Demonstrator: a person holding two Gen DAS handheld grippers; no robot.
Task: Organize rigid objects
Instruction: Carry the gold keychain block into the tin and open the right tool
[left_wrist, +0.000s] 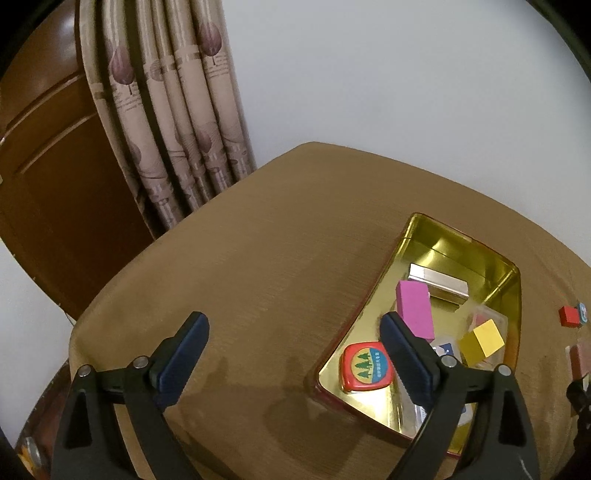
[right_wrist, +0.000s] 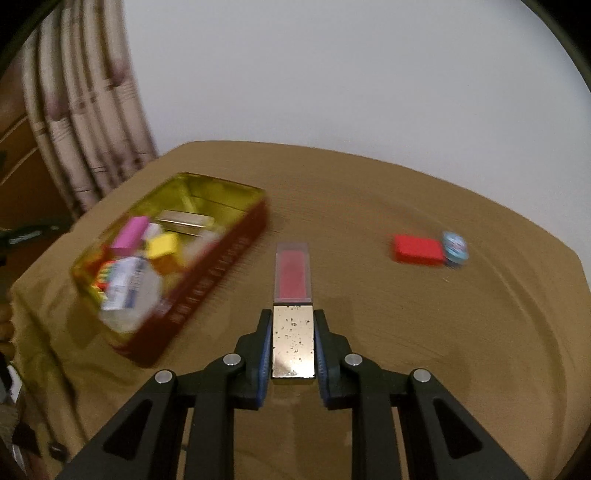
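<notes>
Cloth-covered bench (right_wrist: 369, 206): right gripper (right_wrist: 293, 343) pinches lipstick tube (right_wrist: 293, 295) right of tin (right_wrist: 207, 266); left gripper (left_wrist: 295, 354) spread, empty. Next: carry tube over tin, release.

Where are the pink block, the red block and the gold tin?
pink block (left_wrist: 413, 308), left wrist view, its top face
red block (right_wrist: 417, 250), right wrist view, its top face
gold tin (right_wrist: 221, 254), right wrist view, its red outer wall

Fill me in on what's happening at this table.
A person is sorting small objects into a gold-lined tin with two handheld grippers. The right gripper is shut on a lipstick-like case, gold base between the jaws, clear pink end pointing forward. The left gripper is open and empty beside the tin. A pink block and yellow cube are already inside; a red block lies on the table.
</notes>
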